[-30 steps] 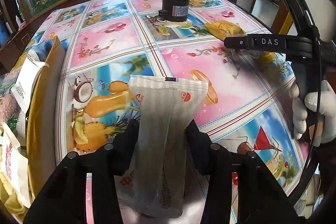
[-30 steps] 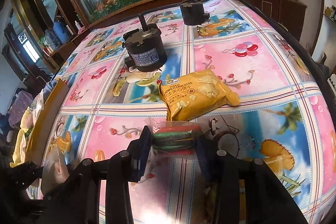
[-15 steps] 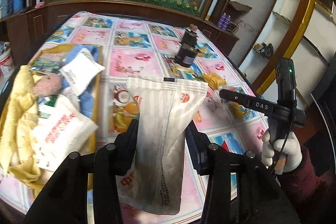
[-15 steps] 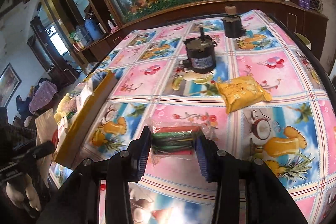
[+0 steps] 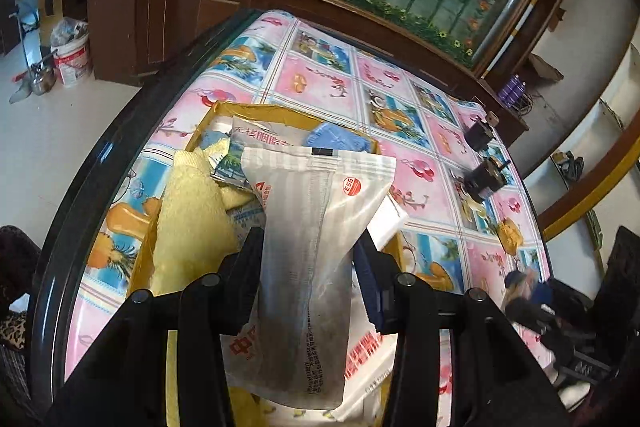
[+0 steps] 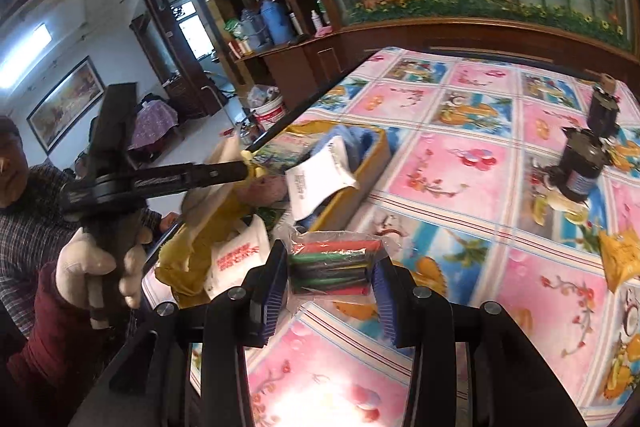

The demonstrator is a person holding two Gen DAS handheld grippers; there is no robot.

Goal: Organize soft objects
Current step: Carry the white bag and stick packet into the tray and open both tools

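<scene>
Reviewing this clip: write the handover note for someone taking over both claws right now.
Left claw: shut on the silver-white pouch, held above the yellow box.
Right claw: shut on the clear bag of coloured sticks, over the table beside the box.
Already in the box: yellow towel, blue cloth, several white packets.
Left to do: release the pouch into the box, then bring over and drop the bag of sticks. The yellow cracker pack still lies on the table, near the two black motors, which likely stay out.
</scene>
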